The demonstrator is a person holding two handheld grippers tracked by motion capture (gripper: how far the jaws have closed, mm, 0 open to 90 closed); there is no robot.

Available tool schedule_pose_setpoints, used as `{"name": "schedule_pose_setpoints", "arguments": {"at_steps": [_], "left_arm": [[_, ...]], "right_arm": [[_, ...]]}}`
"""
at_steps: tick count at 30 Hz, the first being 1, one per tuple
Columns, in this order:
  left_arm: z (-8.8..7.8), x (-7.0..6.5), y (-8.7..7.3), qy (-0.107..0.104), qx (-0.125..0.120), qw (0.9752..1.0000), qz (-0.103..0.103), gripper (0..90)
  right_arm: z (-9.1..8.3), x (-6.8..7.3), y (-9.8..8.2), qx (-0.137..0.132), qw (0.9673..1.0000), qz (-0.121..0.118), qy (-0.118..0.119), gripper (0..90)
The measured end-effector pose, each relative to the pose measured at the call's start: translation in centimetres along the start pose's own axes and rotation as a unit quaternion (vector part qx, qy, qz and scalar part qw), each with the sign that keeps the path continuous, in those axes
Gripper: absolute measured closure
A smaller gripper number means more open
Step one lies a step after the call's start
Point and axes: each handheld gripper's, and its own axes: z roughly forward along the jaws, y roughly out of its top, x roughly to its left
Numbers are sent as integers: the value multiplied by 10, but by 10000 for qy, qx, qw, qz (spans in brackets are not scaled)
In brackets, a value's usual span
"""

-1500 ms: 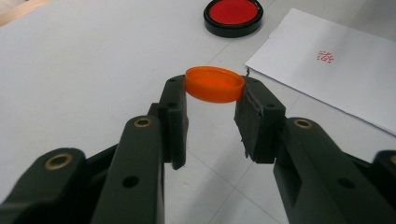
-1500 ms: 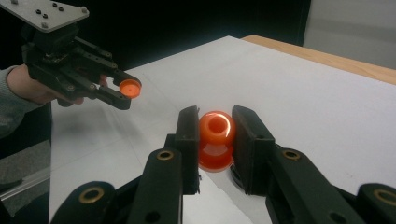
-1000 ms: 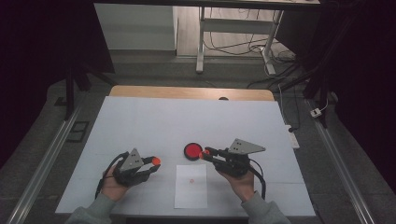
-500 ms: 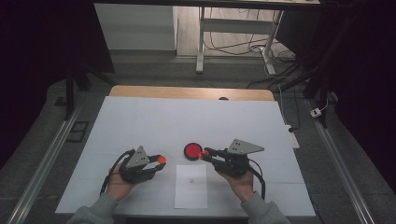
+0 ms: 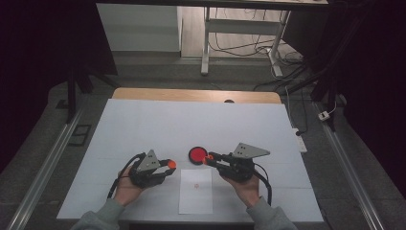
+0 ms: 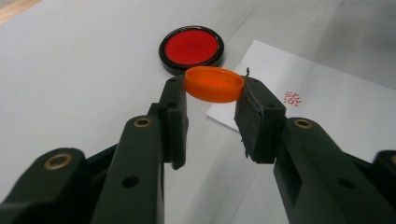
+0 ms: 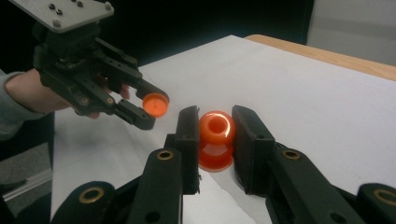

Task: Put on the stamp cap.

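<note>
Slightly toward three o'clock has moved the left hand-held gripper (image 5: 168,165), closed on an orange cap (image 6: 214,84). Right hand-held gripper (image 7: 215,125) clamps an orange bottle (image 7: 216,138) above the paper (image 5: 196,190). Beyond, a red disc (image 5: 197,155) lies on the bench (image 5: 143,120). Align the cap squarely with the bottle mouth.

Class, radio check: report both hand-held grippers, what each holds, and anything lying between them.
Left hand-held gripper shut on orange cap. Right hand-held gripper shut on orange stamp. Red ink pad and white paper lie between them; nothing blocking.
</note>
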Motion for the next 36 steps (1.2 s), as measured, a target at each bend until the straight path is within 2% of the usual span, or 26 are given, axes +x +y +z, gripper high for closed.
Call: {"name": "schedule_pose_setpoints", "arguments": {"at_steps": [19, 36], "left_arm": [[24, -15, 17, -248, 75, 9994, 227, 639], [33, -22, 22, -313, 68, 9989, 329, 639]], "right_arm": [[2, 1, -1, 22, 10000, 5, 32, 716], [6, 4, -3, 81, 9999, -21, 81, 716]]}}
